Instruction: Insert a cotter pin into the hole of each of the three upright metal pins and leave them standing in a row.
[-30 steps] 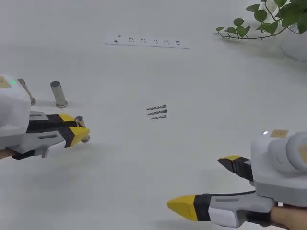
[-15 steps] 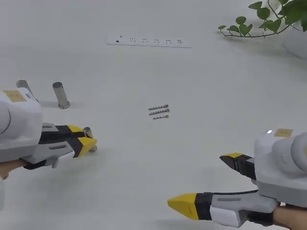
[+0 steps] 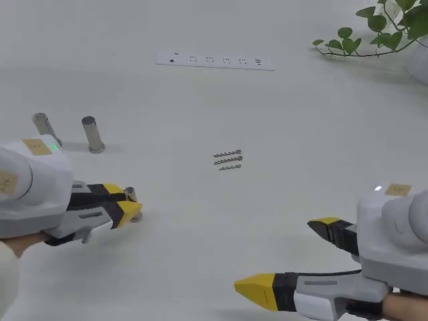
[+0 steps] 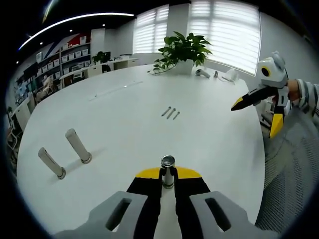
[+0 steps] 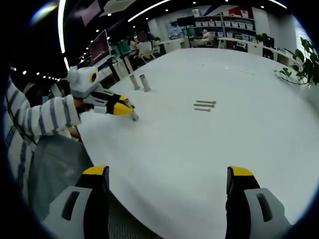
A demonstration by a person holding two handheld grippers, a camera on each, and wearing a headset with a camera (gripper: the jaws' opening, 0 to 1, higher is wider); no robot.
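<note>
My left gripper [image 3: 128, 204] [image 4: 167, 174] is shut on an upright metal pin [image 4: 167, 169] [image 3: 130, 196], holding it near the table's left front. Two more metal pins [image 3: 92, 134] [image 3: 44, 127] [image 4: 78, 146] [image 4: 51, 163] stand farther back on the left. Three cotter pins [image 3: 228, 160] [image 4: 170, 113] [image 5: 203, 105] lie side by side in the middle of the white table [image 3: 200, 107]. My right gripper [image 3: 294, 257] [image 5: 167, 180] is open at the front right, jaws wide apart with nothing between them.
A white power strip [image 3: 215, 60] lies flat at the back of the table. A leafy potted plant [image 3: 384, 33] [image 4: 182, 50] stands at the back right corner. A person's striped sleeve [image 5: 42, 119] holds the left gripper.
My left gripper has moved toward the table's front and a little to the right, carrying the metal pin away from the two standing ones. The right gripper has stayed put.
</note>
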